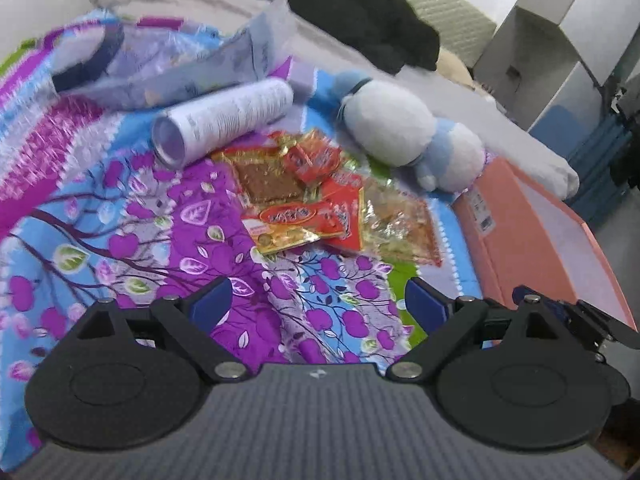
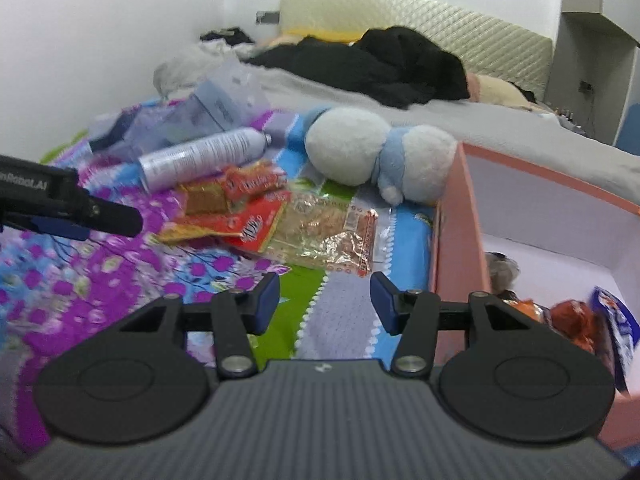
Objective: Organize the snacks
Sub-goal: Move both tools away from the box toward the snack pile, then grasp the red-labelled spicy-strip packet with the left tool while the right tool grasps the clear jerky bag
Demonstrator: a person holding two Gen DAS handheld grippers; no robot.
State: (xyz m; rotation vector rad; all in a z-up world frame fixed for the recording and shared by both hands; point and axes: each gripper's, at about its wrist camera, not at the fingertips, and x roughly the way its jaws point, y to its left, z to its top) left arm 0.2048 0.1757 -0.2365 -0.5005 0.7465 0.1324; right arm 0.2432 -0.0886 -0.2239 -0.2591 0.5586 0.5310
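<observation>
Several red and gold snack packets (image 1: 304, 200) lie in a heap on the flowered blanket; they also show in the right wrist view (image 2: 256, 216). A clear packet of brownish snacks (image 2: 332, 236) lies nearest the pink box (image 2: 456, 216), which holds orange and blue packets (image 2: 576, 320). My left gripper (image 1: 318, 304) is open and empty, just short of the heap. My right gripper (image 2: 324, 304) is open and empty, beside the box's left wall. The left gripper also shows in the right wrist view (image 2: 80, 208).
A white spray can (image 1: 224, 116) lies behind the snacks. A white and blue plush toy (image 1: 408, 132) lies between the heap and the pink box (image 1: 532, 240). Plastic bags (image 1: 168, 68) and black clothes (image 1: 368, 20) lie farther back on the bed.
</observation>
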